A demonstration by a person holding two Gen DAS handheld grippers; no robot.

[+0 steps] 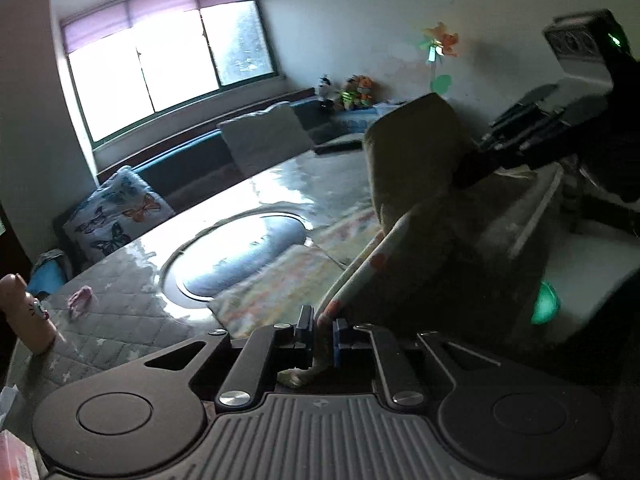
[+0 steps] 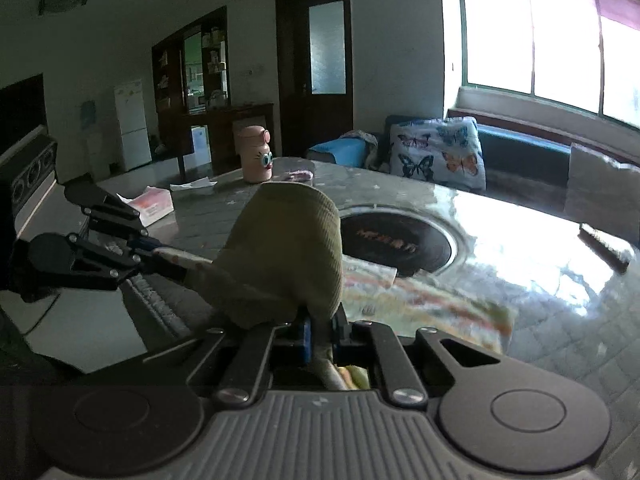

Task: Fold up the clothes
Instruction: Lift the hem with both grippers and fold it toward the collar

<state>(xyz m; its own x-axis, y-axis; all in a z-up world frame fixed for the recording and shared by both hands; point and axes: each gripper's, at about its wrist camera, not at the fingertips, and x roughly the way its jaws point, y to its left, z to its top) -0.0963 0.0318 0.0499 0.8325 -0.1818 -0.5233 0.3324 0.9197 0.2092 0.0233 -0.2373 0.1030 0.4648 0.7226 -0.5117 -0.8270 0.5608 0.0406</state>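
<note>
Olive ribbed knit is bulging up between my two tongs: it is the cuff or hem band of a small garment [image 2: 288, 248], lifted clear of the surface [image 2: 520, 240] and hanging slack between both grips. My left tongs [image 1: 322, 334] are pinching a pale printed edge of it with orange spots, and the jaws are sitting narrow with cloth between them. My right tongs [image 2: 320, 330] are clamping the olive band together with a bit of the printed fabric, also nearly together on the cloth. I am seeing each tool from the other's camera, and both are reaching in toward the same piece from opposite sides.

I am judging the garment as light and very soft. It is drooping and bunching wherever it is unsupported, so it will not keep a crease by itself and needs laying flat and pressing down. The ribbed band looks thicker and stretchy, a firmer place to grip than the thin printed body; corners and seam edges are where I would be holding.

Below, a pastel printed cloth [image 1: 276, 284] is lying spread on the glossy quilted surface beside the round inset plate [image 1: 240, 252].

As for containers, a pink cartoon-faced bottle [image 2: 256, 156] is standing closed at the far edge; its contents are hidden.
</note>
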